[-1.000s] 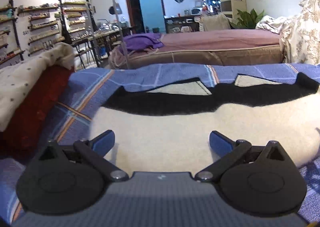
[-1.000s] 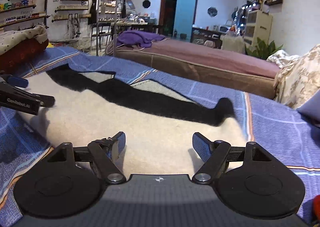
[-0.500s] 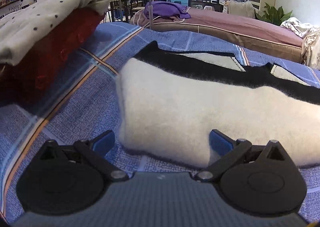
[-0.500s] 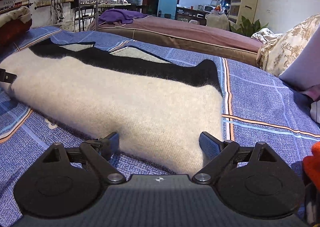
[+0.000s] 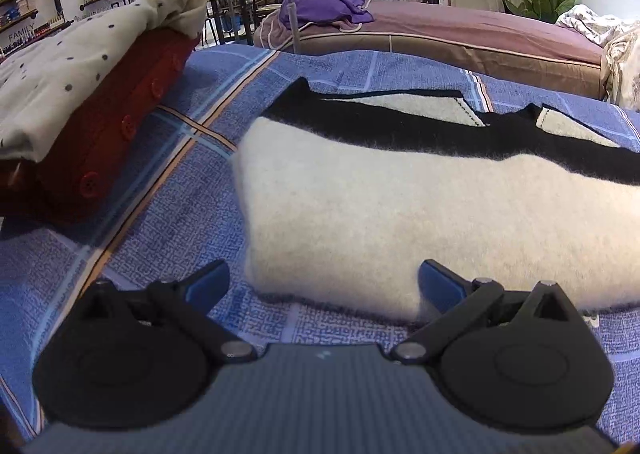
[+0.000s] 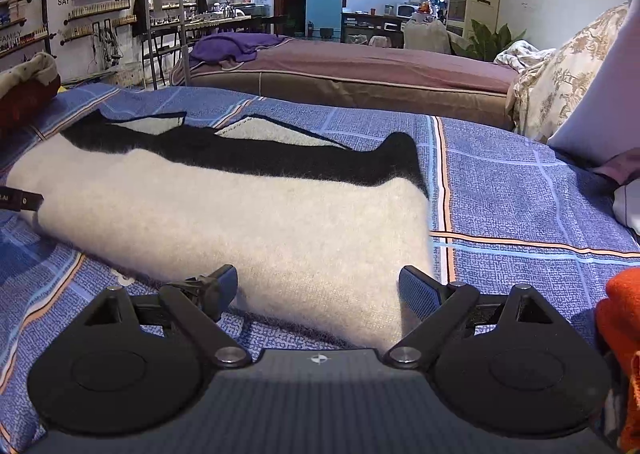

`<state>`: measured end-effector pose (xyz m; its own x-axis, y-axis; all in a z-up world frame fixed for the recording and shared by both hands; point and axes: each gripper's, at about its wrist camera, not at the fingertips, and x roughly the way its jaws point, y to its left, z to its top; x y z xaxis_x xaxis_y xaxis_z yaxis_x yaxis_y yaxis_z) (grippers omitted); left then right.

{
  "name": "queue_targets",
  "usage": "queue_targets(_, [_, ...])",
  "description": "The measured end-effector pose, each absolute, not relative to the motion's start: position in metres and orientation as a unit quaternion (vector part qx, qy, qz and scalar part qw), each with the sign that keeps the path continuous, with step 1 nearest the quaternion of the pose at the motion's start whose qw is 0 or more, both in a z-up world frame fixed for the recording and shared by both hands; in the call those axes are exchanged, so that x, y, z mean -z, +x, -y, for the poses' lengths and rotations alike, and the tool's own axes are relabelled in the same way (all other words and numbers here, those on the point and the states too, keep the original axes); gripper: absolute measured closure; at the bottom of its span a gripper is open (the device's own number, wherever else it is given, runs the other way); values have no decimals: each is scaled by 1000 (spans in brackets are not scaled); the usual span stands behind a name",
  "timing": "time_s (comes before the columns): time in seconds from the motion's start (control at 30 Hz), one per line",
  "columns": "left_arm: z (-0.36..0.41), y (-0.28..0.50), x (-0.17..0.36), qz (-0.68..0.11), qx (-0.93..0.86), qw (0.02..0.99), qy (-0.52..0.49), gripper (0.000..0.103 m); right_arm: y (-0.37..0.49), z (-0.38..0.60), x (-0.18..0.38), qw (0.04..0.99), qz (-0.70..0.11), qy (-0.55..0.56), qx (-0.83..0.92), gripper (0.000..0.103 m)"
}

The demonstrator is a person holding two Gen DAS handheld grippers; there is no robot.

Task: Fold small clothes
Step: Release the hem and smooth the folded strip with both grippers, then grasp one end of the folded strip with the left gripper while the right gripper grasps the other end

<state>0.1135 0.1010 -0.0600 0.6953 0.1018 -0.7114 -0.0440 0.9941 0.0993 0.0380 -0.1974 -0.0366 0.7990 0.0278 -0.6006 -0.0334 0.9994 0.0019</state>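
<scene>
A cream and black knitted garment (image 5: 400,189) lies folded lengthwise on the blue checked bedspread (image 5: 168,197); it also shows in the right wrist view (image 6: 256,213). My left gripper (image 5: 324,286) is open and empty, its jaws straddling the garment's near left corner. My right gripper (image 6: 318,288) is open and empty, its jaws straddling the garment's near right corner. The tip of the left gripper (image 6: 20,201) shows at the left edge of the right wrist view, beside the garment's left end.
A stack of folded clothes, dotted cream (image 5: 80,61) over red (image 5: 112,133), sits on the bedspread to the left. An orange cloth (image 6: 620,334) lies at the right. A patterned pillow (image 6: 568,73) and a second bed (image 6: 360,65) are behind.
Both grippers have drawn back toward me from over the garment to its near edge, the left one also shifting left to the garment's left end. The garment stays flat.
</scene>
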Motion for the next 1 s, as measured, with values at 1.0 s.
queue_targets(1.0, [136,6,121,-161,197,817,517,11,-10,240,45,935,-338,106,37,0])
